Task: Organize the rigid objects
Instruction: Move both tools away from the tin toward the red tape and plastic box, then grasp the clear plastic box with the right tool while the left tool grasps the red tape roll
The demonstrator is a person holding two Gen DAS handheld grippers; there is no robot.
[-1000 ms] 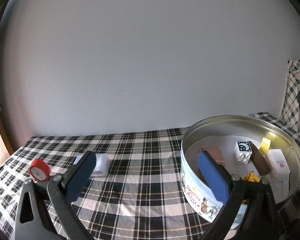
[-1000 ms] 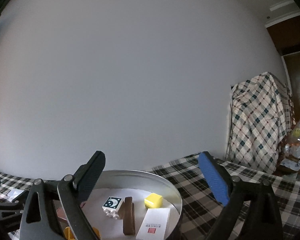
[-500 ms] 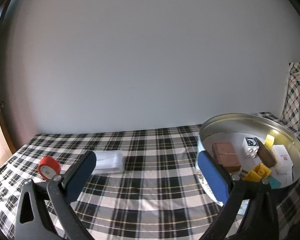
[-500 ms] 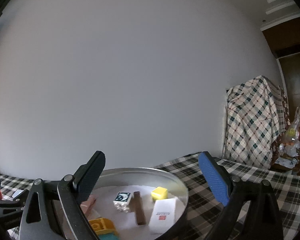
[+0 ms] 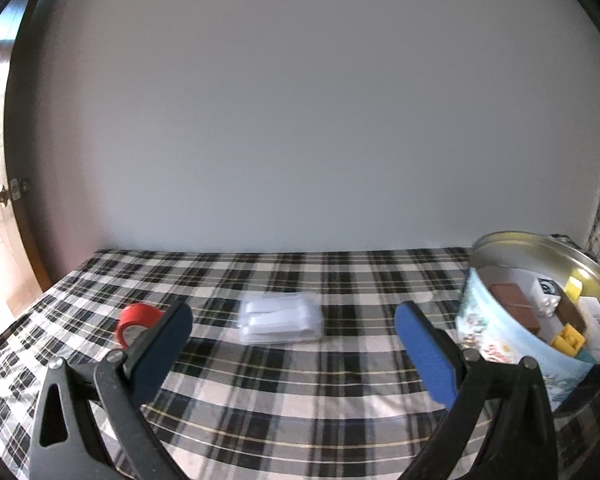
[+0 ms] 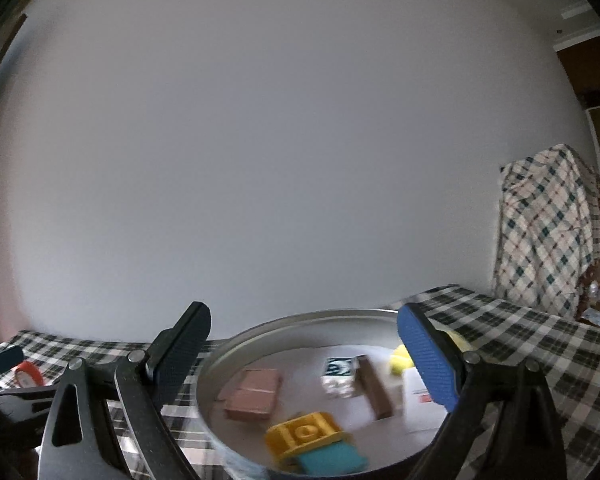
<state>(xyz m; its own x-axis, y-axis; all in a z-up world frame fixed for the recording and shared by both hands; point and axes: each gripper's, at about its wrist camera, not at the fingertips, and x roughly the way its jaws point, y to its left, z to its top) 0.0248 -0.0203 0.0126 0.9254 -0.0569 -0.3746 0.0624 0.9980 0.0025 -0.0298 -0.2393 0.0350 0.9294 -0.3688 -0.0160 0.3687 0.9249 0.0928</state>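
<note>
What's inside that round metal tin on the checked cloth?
The round metal tin holds a brown block, a white studded brick, a dark brown bar, yellow and teal pieces, and a white card. The near wall hides part of the floor.

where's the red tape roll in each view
Left wrist: red tape roll sits on the plaid cloth at lower left, just beyond the left claw's near finger.
Right wrist: far left edge, partly hidden behind the other claw.
Shared landmark: round tin, at right in the left view, at centre bottom in the right.
</note>
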